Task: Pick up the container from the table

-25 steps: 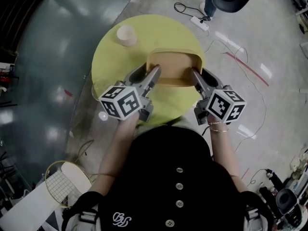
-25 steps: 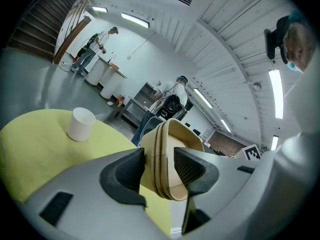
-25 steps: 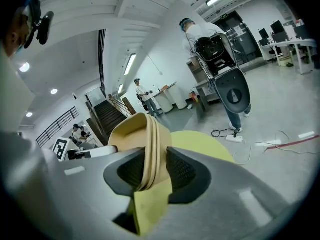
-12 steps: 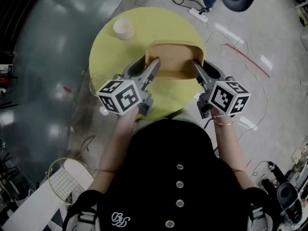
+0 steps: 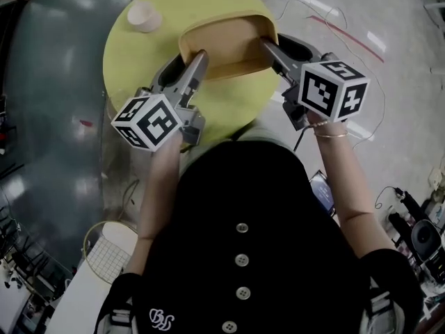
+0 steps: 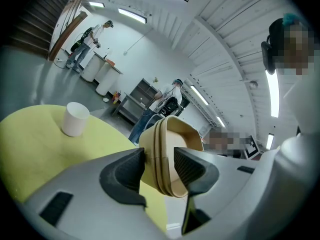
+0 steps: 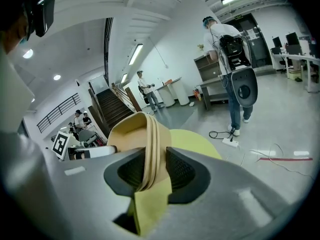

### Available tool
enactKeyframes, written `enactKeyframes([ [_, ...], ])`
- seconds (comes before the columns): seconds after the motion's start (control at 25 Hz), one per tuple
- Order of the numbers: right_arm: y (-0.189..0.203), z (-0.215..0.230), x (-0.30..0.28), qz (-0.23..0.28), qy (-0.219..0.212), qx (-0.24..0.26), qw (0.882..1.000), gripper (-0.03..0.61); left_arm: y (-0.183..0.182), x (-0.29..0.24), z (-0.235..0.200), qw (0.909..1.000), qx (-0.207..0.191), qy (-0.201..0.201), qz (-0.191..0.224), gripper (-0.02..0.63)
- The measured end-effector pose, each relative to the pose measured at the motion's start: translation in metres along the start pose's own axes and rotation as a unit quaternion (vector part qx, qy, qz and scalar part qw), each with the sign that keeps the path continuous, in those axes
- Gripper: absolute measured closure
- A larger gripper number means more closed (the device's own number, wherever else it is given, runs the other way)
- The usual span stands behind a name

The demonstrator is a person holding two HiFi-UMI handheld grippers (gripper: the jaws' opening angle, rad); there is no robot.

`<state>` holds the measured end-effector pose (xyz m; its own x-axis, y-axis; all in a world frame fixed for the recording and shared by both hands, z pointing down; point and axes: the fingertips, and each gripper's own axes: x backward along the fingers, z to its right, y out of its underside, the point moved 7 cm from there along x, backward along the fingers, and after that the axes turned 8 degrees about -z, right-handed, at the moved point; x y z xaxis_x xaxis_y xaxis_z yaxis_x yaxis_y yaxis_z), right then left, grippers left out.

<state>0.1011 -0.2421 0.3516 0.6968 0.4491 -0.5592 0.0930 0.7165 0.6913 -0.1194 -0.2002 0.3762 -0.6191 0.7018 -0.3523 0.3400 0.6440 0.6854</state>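
Note:
A tan, square-mouthed container (image 5: 226, 44) hangs just above the round yellow table (image 5: 139, 68), gripped from both sides. My left gripper (image 5: 197, 61) is shut on its left wall. In the left gripper view the layered rim (image 6: 167, 149) sits pinched between the dark pads at my left gripper (image 6: 160, 169). On the opposite wall my right gripper (image 5: 270, 47) is shut as well. The right gripper view shows the rim (image 7: 145, 134) squeezed at my right gripper (image 7: 151, 171), with the table (image 7: 192, 139) below. The container tilts slightly.
A white cup (image 5: 144, 17) stands on the table's far left part, also in the left gripper view as the cup (image 6: 75, 119). Cables (image 5: 327, 9) lie on the floor beyond the table. A person (image 7: 230, 59) stands near the table; others are farther back.
The head view has swung, so table and container sit higher in the picture. The container looks larger and more tilted than before. Both grippers keep their hold.

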Motion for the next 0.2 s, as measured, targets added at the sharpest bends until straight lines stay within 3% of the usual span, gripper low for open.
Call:
enactKeyframes([
  [0.2, -0.0092, 0.0001, -0.0034, -0.015, -0.004, 0.031, 0.999, 0.482, -0.0023, -0.0024, -0.0025, 1.0, 0.0, -0.001, 0.003, 0.442],
])
